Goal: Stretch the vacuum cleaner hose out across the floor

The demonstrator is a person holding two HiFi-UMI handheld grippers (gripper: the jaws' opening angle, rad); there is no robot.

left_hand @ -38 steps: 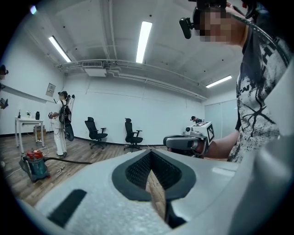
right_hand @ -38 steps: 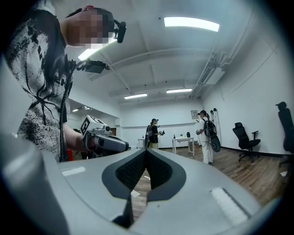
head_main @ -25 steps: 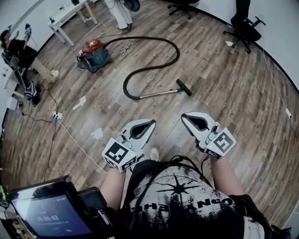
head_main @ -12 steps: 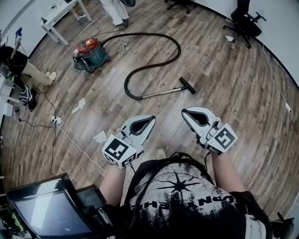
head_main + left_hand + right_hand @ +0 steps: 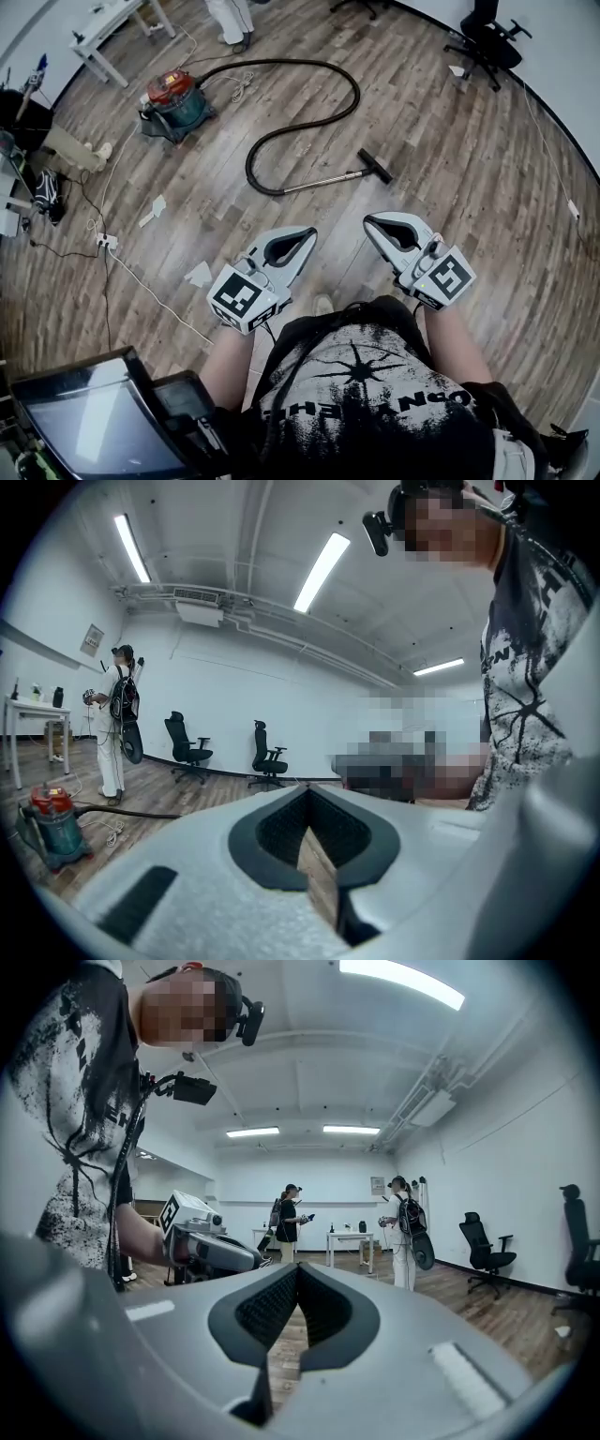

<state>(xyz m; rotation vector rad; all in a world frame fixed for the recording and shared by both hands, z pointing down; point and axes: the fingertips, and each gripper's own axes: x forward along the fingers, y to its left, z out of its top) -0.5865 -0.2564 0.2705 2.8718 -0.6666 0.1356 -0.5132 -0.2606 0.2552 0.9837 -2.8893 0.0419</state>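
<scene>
A red and teal vacuum cleaner (image 5: 172, 98) stands on the wood floor at the upper left. Its black hose (image 5: 309, 120) runs from it in a loose S-curve and ends in a metal wand with a black floor nozzle (image 5: 374, 165). My left gripper (image 5: 310, 231) and right gripper (image 5: 367, 218) are held close in front of me, well short of the nozzle. Both are shut with nothing between the jaws. The left gripper view catches the vacuum cleaner (image 5: 52, 824) low at the left, and the right gripper view shows the left gripper (image 5: 251, 1258) beside me.
A white cable (image 5: 150, 286) and power strip (image 5: 99, 241) lie on the floor at the left, with paper scraps (image 5: 199, 274) nearby. A white table (image 5: 112, 30) stands at the upper left, office chairs (image 5: 484, 42) at the upper right. People stand further off in the room.
The view has shifted slightly, so the vacuum cleaner and hose sit a little higher in the head view. Both grippers have stayed shut and hardly moved.
</scene>
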